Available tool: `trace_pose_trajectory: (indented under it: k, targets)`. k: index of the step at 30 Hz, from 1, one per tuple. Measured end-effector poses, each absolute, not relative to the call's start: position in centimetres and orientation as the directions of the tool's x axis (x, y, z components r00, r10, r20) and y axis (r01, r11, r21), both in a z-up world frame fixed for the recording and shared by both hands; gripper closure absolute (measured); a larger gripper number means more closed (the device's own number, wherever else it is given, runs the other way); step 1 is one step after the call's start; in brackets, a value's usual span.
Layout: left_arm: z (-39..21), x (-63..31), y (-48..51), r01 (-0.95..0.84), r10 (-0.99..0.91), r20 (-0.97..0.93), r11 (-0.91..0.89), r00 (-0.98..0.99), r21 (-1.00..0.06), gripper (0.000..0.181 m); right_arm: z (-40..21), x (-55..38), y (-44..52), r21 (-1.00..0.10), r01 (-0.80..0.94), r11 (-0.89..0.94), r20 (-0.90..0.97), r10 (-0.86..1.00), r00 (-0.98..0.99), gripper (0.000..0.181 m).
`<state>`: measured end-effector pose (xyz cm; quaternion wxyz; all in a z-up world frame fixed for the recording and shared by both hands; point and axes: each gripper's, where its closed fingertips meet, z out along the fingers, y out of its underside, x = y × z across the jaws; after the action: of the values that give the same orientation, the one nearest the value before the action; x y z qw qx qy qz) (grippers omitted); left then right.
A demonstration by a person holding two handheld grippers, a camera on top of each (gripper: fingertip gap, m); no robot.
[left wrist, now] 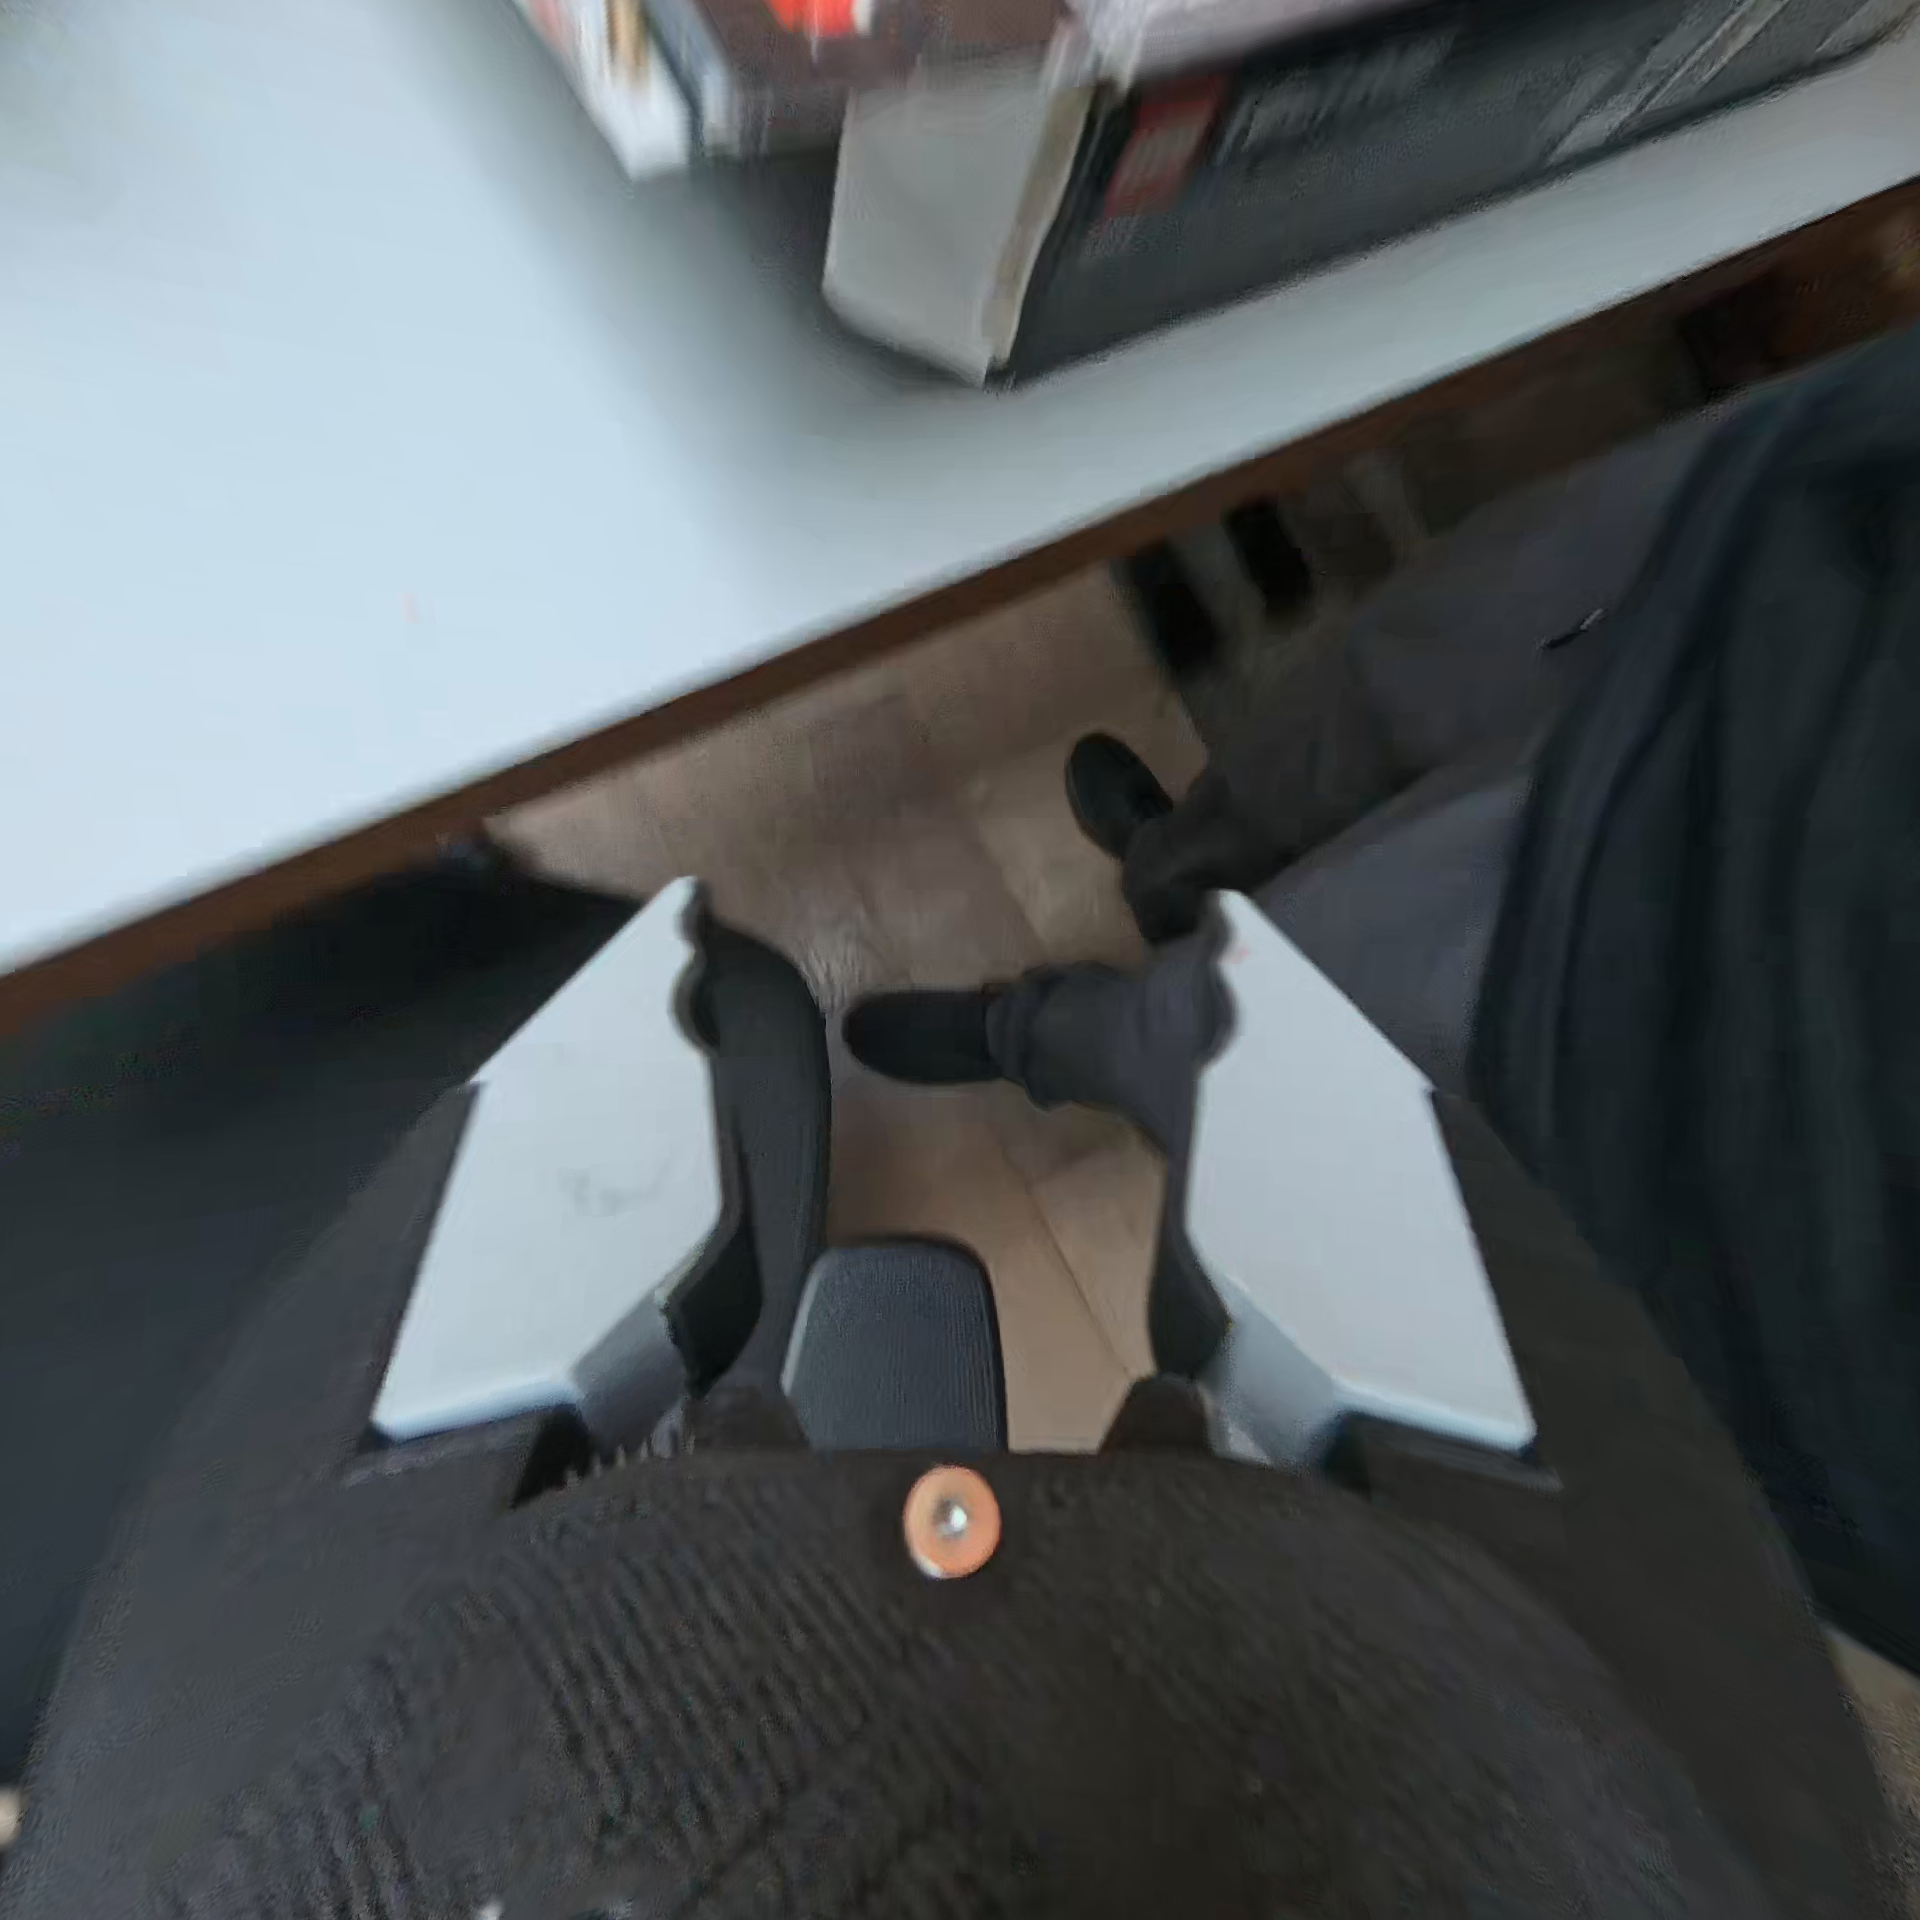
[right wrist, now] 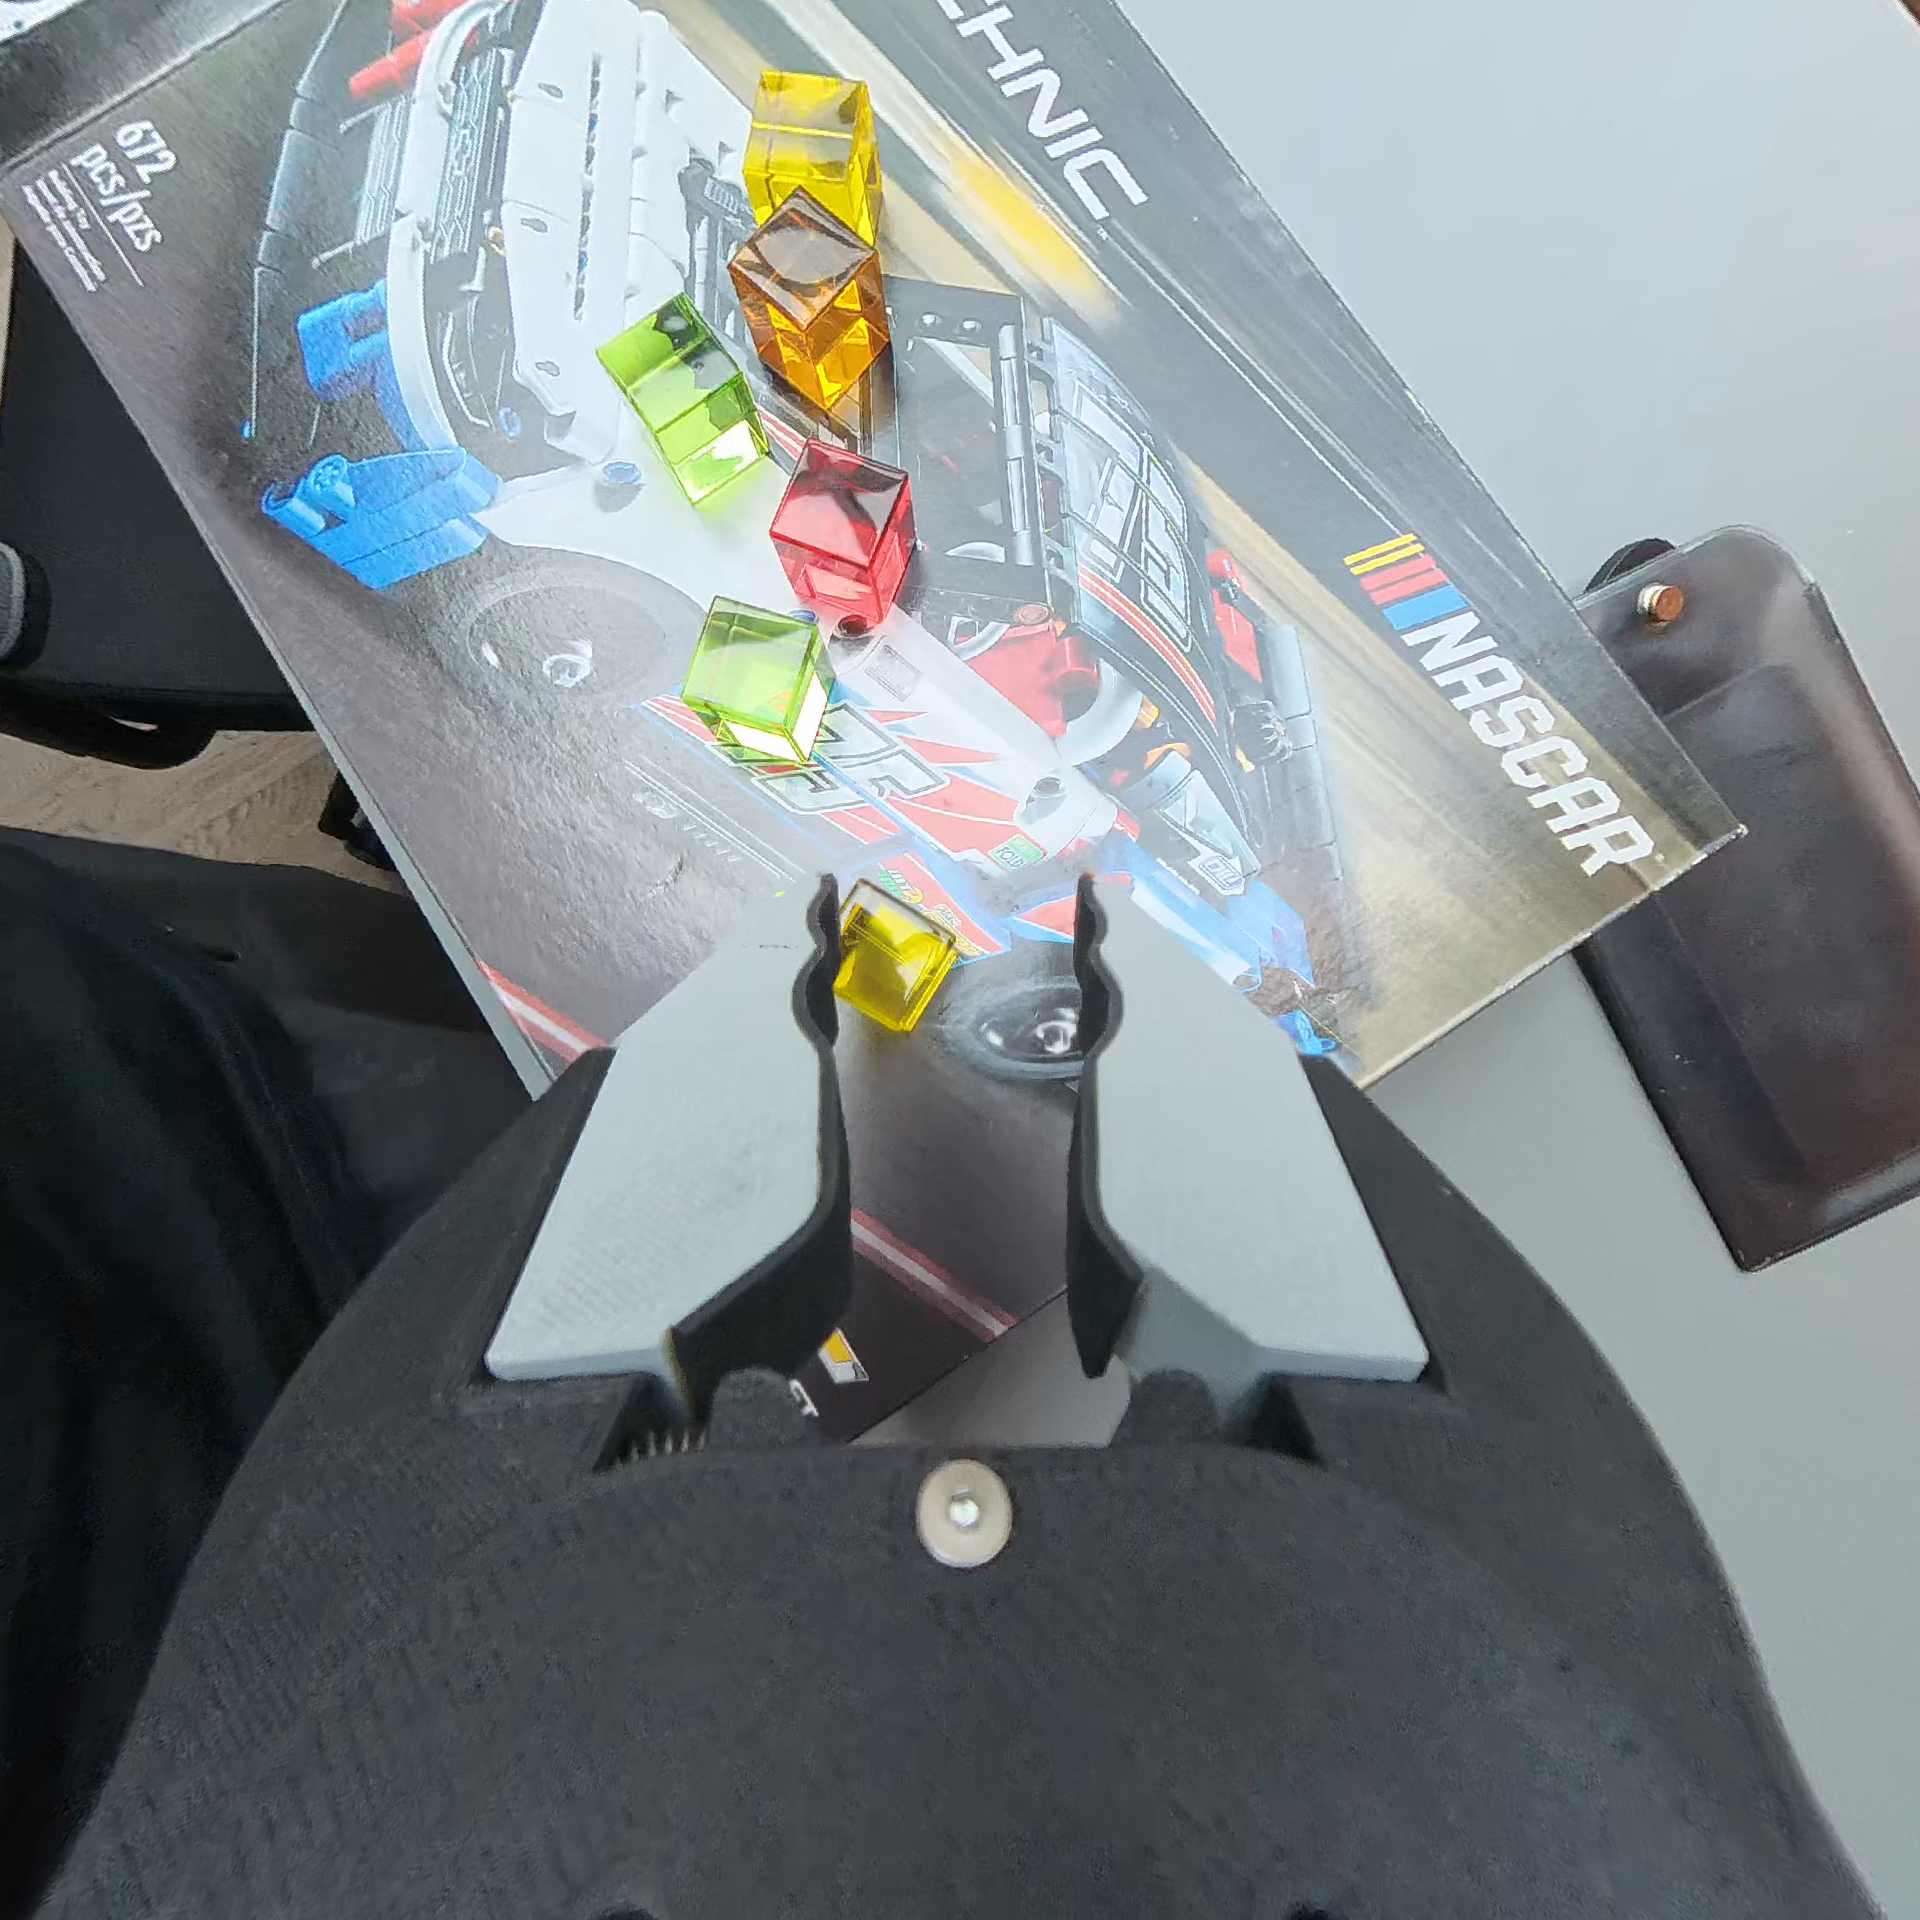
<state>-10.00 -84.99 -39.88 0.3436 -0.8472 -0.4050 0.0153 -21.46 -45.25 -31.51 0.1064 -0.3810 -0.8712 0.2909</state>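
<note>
Yellow cube (right wrist: 891, 964) sits on the printed box (right wrist: 540, 748) just inside the right gripper (right wrist: 954, 914)'s spread, unclenched jaws — left gripper (left wrist: 951, 940) released, empty, off-table.

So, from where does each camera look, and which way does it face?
Left wrist view: sits on the left claw, open, off the table edge, facing the floor; the person's legs and shoes show.
Right wrist view: sits on the right claw, open, looking down at cubes on the box; nearest is a yellow cube.
Both show the table and box.
</note>
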Motion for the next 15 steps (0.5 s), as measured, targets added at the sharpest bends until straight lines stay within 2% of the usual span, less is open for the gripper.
trace_pose_trajectory:
  k: [1, 5, 9, 15]
  targets:
    - [-41.7, -8.7, -86.2, 0.716, 0.725, 0.246, -0.456, 0.643, -0.529, 0.071, -31.4, -21.4, -45.1, -0.589, 0.596, 0.546, -0.033, 0.721, -0.692, 0.139]
    - [-45.6, -4.4, -90.1, 0.788, 0.791, 0.190, -0.490, 0.581, -0.372, 0.073, -30.9, -21.8, -44.4, -0.611, 0.565, 0.554, -0.030, 0.697, -0.717, 0.140]
    - [-48.5, 0.5, -91.4, 0.892, 0.851, 0.271, -0.422, 0.451, -0.160, 0.079, -31.2, -22.8, -43.3, -0.641, 0.547, 0.538, -0.060, 0.676, -0.734, 0.139]
    - [-51.0, 8.0, -90.0, 0.935, 0.884, 0.359, -0.348, 0.301, 0.074, 0.094, -32.3, -22.7, -41.9, -0.675, 0.561, 0.479, -0.147, 0.657, -0.739, 0.139]
